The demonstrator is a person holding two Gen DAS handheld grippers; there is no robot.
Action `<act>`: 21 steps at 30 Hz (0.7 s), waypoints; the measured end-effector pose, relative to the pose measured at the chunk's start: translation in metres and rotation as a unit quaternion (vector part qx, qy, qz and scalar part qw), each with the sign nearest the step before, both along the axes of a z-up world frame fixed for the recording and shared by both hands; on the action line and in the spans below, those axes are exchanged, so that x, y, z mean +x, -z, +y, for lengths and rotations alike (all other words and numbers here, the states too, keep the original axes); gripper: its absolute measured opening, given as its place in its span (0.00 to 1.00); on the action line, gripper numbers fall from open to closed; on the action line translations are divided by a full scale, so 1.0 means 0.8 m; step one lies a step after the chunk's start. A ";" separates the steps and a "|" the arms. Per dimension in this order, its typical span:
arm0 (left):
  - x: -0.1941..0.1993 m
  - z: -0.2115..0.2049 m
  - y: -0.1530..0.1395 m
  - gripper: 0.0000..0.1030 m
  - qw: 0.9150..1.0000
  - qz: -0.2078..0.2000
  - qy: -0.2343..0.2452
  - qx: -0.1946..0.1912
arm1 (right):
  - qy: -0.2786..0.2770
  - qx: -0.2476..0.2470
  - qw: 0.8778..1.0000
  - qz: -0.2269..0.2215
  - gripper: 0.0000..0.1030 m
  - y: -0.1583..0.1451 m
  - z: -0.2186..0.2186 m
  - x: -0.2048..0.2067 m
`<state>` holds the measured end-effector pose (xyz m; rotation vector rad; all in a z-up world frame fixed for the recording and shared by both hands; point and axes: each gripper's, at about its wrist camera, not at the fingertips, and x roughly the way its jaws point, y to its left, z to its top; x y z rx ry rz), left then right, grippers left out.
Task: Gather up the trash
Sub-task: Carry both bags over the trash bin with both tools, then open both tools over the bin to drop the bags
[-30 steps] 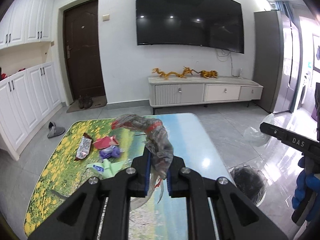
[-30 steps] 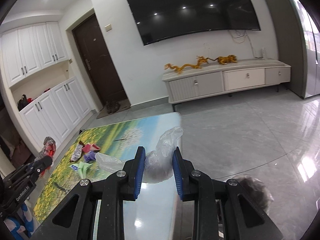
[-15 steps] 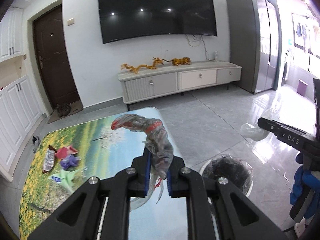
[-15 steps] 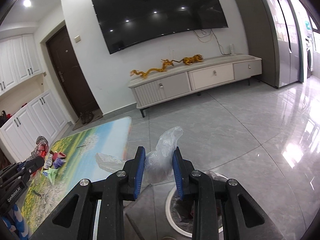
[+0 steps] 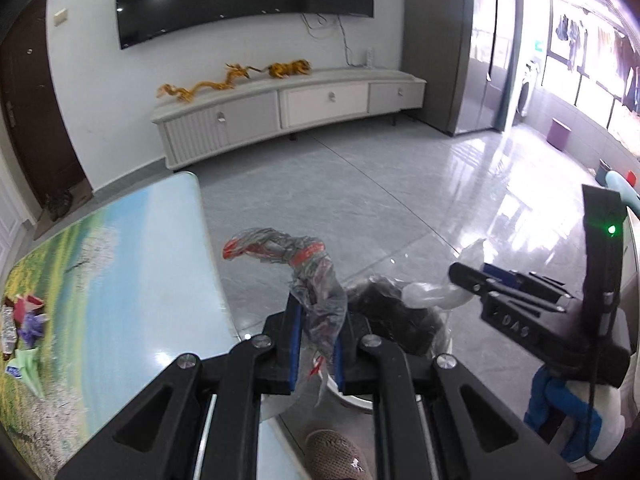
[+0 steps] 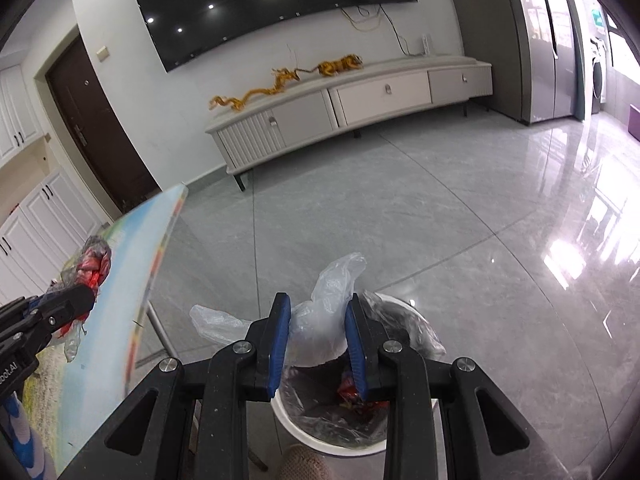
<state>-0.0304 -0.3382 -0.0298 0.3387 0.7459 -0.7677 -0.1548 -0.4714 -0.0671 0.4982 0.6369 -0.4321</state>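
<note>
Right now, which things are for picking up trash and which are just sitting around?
For the job: crumpled red-printed wrapper in left gripper; clear plastic bag in right gripper; lined trash bin; leftover litter on the table.

Just around: TV, TV cabinet, golden dragon figurines, door.

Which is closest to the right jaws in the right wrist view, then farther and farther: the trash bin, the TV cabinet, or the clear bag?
1. clear bag, between the jaws.
2. trash bin, just below.
3. TV cabinet, far across the floor by the wall.
</note>
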 end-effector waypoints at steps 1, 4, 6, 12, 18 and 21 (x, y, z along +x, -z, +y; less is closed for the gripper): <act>0.001 -0.009 0.006 0.12 1.000 0.006 0.006 0.004 | 0.002 0.004 1.000 0.008 0.25 0.008 -0.003 0.001; 0.002 -0.032 0.025 0.12 0.999 0.025 0.020 0.011 | 0.007 0.015 0.999 0.028 0.25 0.030 -0.013 0.006; 0.003 -0.045 0.034 0.13 0.999 0.034 0.026 0.015 | 0.009 0.025 0.999 0.043 0.27 0.045 -0.020 0.009; 0.012 -0.070 0.057 0.13 0.996 0.078 0.041 0.006 | 0.024 0.055 0.995 0.076 0.30 0.080 -0.039 0.009; 0.028 -0.082 0.067 0.14 0.991 0.127 0.046 -0.019 | 0.037 0.072 0.993 0.083 0.42 0.094 -0.052 0.000; 0.031 -0.080 0.065 0.39 0.989 0.138 0.045 -0.031 | 0.042 0.073 0.993 0.084 0.43 0.092 -0.054 -0.004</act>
